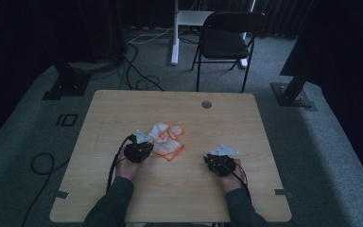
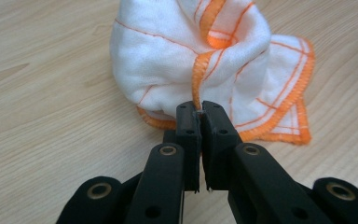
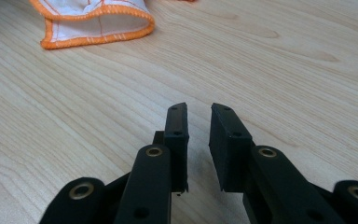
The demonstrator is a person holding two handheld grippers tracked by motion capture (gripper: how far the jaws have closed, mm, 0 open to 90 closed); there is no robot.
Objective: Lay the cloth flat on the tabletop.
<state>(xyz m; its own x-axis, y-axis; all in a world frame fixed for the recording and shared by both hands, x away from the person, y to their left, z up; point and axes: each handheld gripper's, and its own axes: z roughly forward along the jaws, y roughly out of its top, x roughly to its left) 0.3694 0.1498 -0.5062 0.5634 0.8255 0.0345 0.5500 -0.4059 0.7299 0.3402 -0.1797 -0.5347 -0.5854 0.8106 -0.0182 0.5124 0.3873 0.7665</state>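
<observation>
1. The white cloth (image 2: 186,60) with orange edging lies bunched on the desk (image 1: 184,189), near its middle.
2. The left hand-held gripper (image 2: 199,109) sits at the cloth's near edge — jaws pressed together on an orange hem.
3. The right hand-held gripper (image 3: 198,112) rests well apart from the cloth — jaws slightly parted, holding nothing.

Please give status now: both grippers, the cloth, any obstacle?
Left gripper shut on cloth hem. Right gripper open, holding nothing. Cloth crumpled on table. No obstacle between.

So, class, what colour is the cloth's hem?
Orange, on the white cloth; clearest in the left gripper view.
</observation>
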